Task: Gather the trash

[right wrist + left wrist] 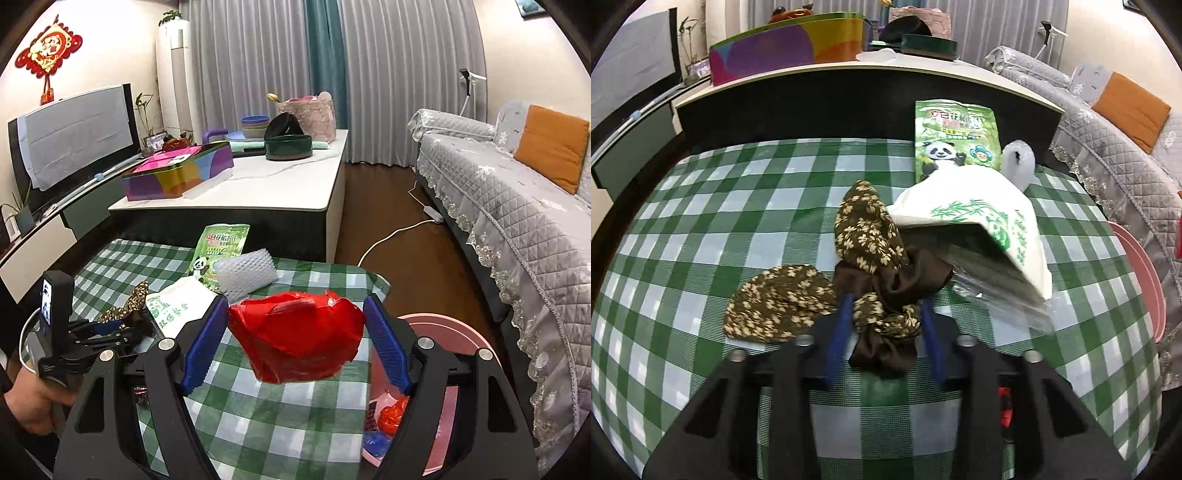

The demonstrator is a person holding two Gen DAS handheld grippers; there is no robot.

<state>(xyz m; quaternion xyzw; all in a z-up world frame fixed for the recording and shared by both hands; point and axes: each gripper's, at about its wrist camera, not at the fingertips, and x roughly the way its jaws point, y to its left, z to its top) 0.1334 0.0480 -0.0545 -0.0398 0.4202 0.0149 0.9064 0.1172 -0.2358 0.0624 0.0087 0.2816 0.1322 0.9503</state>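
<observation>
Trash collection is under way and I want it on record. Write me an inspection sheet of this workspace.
Surface: green checked tablecloth, partly covered.
Job's things: red bag lifted above the tablecloth; green packet, white bag and foam pad lying at the far end; pink bin past the tablecloth's edge, scraps inside.
Clutter: floral cloth, bunched, next to the white bag.
Grippers: right gripper shut on the red bag; left gripper straddles the floral cloth, grip unclear.
Cables: white cable and power strip on the floor.
Surroundings: sofa, low table, curtains.
</observation>
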